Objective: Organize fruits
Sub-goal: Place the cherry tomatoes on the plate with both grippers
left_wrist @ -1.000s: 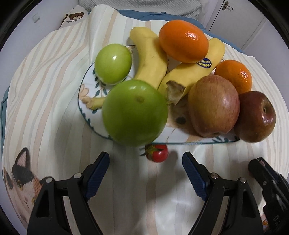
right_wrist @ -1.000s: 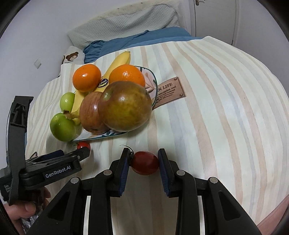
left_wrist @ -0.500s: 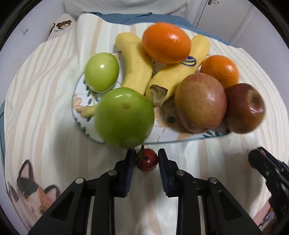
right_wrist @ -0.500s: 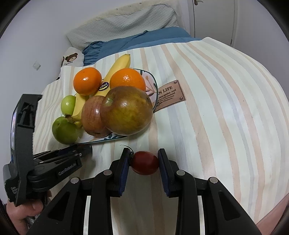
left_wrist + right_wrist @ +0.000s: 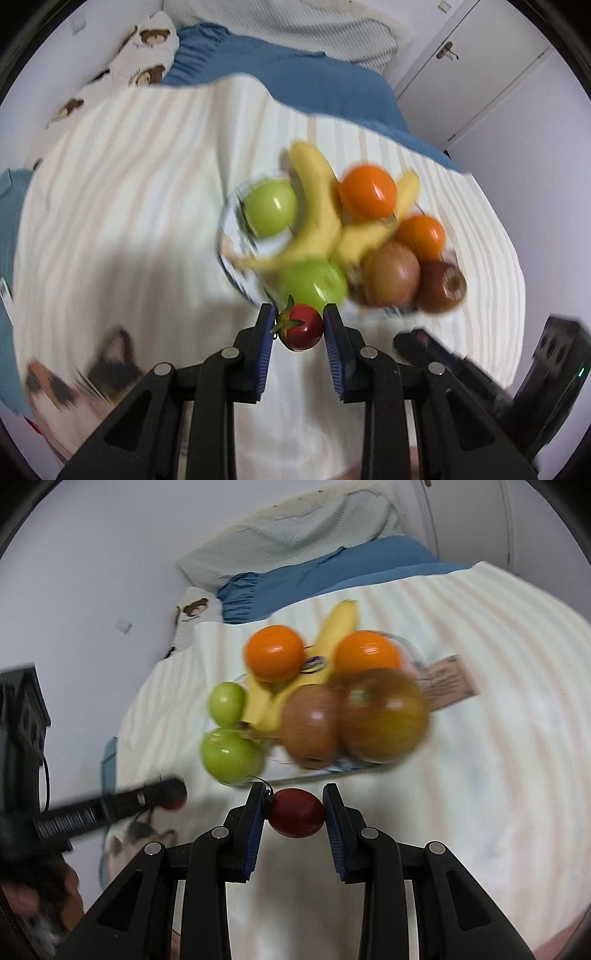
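My left gripper (image 5: 298, 326) is shut on a small red cherry tomato (image 5: 303, 327) with a green stem, held above the striped bedcover in front of the plate (image 5: 231, 242). My right gripper (image 5: 294, 812) is shut on a darker red cherry tomato (image 5: 296, 813), also lifted in front of the plate (image 5: 317, 771). The plate holds two green apples (image 5: 271, 212), two bananas (image 5: 317, 218), two oranges (image 5: 367, 192) and two reddish apples (image 5: 391, 275). The left gripper also shows at the left of the right wrist view (image 5: 110, 806). Both views are blurred.
The striped bedcover (image 5: 129, 206) has a cat print (image 5: 85, 380) at the near left and a brown label (image 5: 448, 681) right of the plate. Blue bedding (image 5: 295, 81), a bear-print pillow (image 5: 147, 51) and a white cupboard (image 5: 480, 55) lie behind.
My left gripper closed on the small tomato beside the plate and lifted it. Both grippers have risen and pulled back, so the plate looks smaller and farther. The right gripper kept its tomato.
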`<state>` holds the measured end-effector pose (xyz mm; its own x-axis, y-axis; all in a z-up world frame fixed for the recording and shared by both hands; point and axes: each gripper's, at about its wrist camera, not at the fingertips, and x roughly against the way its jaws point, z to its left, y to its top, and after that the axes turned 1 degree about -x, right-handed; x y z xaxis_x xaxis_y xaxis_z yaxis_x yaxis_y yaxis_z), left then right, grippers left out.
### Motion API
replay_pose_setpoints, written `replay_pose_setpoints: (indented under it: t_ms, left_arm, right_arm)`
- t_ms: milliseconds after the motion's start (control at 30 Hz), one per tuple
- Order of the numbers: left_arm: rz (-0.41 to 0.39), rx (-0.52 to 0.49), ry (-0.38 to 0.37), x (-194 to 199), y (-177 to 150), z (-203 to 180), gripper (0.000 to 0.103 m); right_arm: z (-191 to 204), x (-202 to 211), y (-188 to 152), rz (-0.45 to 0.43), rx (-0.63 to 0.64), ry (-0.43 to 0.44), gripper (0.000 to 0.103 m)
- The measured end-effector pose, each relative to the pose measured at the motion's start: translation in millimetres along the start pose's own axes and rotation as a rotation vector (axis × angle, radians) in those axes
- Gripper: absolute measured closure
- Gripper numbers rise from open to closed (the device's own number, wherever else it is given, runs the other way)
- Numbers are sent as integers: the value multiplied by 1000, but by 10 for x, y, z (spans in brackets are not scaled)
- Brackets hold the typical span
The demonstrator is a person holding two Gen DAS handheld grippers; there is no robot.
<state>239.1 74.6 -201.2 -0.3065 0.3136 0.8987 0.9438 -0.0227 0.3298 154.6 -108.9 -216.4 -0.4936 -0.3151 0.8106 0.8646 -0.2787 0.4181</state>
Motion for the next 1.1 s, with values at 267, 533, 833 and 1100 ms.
replay_pose_setpoints:
  t_ms: [267, 533, 833, 1100]
  left_arm:
    - [60, 12, -21, -293, 374, 477, 79]
    - [166, -5, -62, -746, 460, 541, 79]
    - [200, -52, 13, -909, 419, 474, 68]
    - [175, -19, 21, -802, 406, 573, 44]
  right_arm:
    - [179, -426, 74, -2, -17, -14, 69]
    - [279, -621, 53, -9, 13, -55, 69]
    - [214, -706, 45, 13, -36, -54, 68]
    - [199, -680, 39, 21, -73, -41, 51]
